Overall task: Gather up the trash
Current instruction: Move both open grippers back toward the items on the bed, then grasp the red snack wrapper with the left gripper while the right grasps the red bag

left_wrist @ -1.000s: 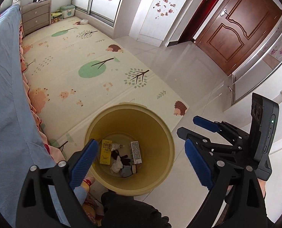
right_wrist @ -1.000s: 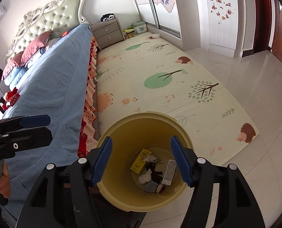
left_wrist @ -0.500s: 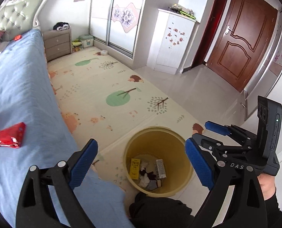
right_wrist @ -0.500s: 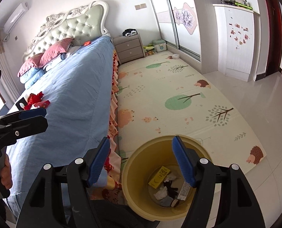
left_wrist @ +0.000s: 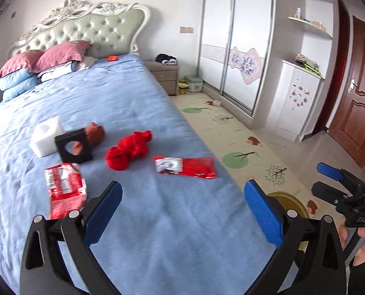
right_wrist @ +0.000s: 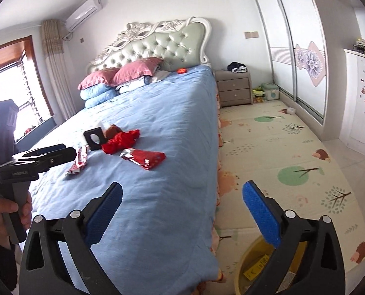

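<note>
Hovering over the near end of the blue bed, the left gripper, jaws spreading wider at this moment, nothing lying between the blue pads. Hanging beside it at the bed's edge, the right gripper, jaws likewise widening and empty, one finger showing over the bedspread and the other over the patterned floor mat.

Lying on the bedspread, well ahead of both grippers, the trash: a flat red wrapper nearest the mat-side edge; a crumpled red-and-white packet further in, close to the left finger of the left gripper; a bunched red cloth between the two and slightly farther back. Sitting behind the cloth, a black block with a round hole, leaning against or touching a white foam block, with a brown crumpled lump just behind the black one. Resting far up near the pillows, a small red item, too small to identify.

Standing on the floor beside the bed, the yellow bin, partly hidden behind the right gripper's finger, a yellow carton showing inside. Gripping the handle of the left tool at the right view's edge, a hand.
</note>
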A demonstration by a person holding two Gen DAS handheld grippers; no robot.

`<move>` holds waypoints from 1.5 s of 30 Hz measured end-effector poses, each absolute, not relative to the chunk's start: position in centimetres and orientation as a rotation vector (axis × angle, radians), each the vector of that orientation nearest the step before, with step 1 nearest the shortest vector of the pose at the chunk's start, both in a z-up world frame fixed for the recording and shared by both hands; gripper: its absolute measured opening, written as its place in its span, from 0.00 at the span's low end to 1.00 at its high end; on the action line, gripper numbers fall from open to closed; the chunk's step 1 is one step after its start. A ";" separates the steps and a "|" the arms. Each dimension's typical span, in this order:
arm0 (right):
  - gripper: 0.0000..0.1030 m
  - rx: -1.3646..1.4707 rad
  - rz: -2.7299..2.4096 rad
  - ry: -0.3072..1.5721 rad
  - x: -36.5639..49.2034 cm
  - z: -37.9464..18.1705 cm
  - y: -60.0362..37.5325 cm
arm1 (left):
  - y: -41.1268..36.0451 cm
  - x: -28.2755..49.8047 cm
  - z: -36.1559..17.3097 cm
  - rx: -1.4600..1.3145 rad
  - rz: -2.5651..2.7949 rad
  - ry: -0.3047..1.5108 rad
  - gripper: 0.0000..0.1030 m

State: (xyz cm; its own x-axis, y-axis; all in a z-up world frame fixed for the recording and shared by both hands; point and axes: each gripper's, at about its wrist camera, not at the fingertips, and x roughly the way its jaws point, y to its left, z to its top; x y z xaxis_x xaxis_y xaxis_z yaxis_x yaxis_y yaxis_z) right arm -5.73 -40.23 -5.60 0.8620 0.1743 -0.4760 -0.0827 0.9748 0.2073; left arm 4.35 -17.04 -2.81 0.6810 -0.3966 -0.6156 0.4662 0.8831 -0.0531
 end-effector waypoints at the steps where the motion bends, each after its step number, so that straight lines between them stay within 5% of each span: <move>1: 0.92 0.173 0.153 0.505 -5.4 -5.3 -39.2 | -15.6 4.8 -2.7 0.098 -0.465 0.663 0.96; 12: 0.92 0.032 0.270 0.509 -1.2 -4.7 -30.1 | -7.2 6.8 -3.9 0.058 -0.284 0.669 0.96; 37: 0.92 -0.279 0.359 0.661 8.2 -8.0 -27.0 | -6.8 18.2 -11.6 0.065 -0.160 0.934 0.96; 43: 0.92 -0.274 0.371 0.724 10.6 -9.0 -27.6 | -5.7 18.2 -11.2 0.020 -0.159 0.909 0.54; 45: 0.92 -0.290 0.358 0.722 11.0 -9.1 -27.5 | -5.6 18.1 -11.0 0.023 -0.161 0.899 0.26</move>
